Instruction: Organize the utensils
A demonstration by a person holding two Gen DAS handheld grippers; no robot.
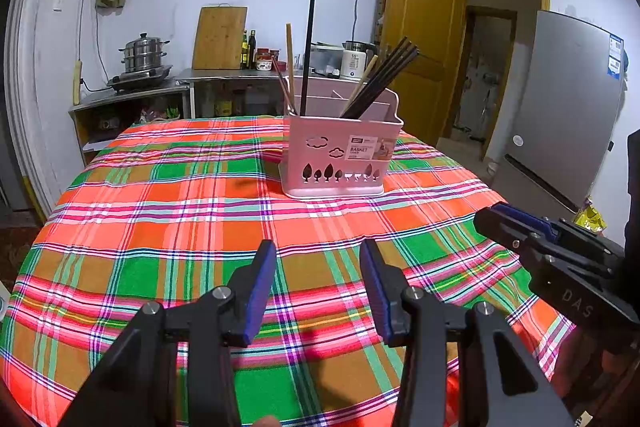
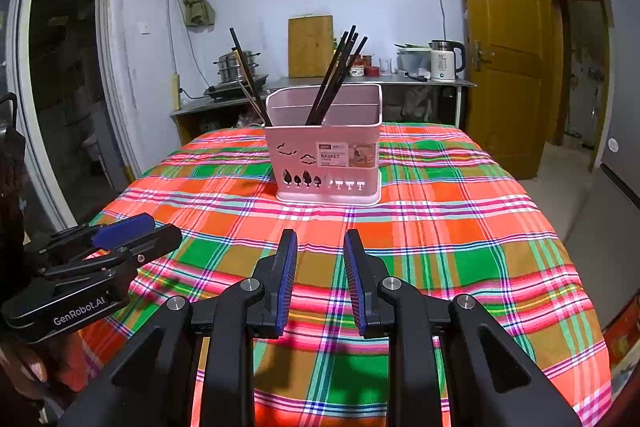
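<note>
A pink utensil basket stands on the plaid tablecloth toward the far side; it also shows in the right wrist view. Dark chopsticks lean in its right compartment, and a black stick with a wooden one stands at its left. In the right wrist view the dark chopsticks fan upward. My left gripper is open and empty above the near cloth. My right gripper is open and empty, also short of the basket. Each gripper shows from the side in the other's view, the right one and the left one.
Behind the table a metal counter carries a steamer pot, a cutting board, bottles and a white kettle. A yellow door stands open at the right, with a grey fridge beside it.
</note>
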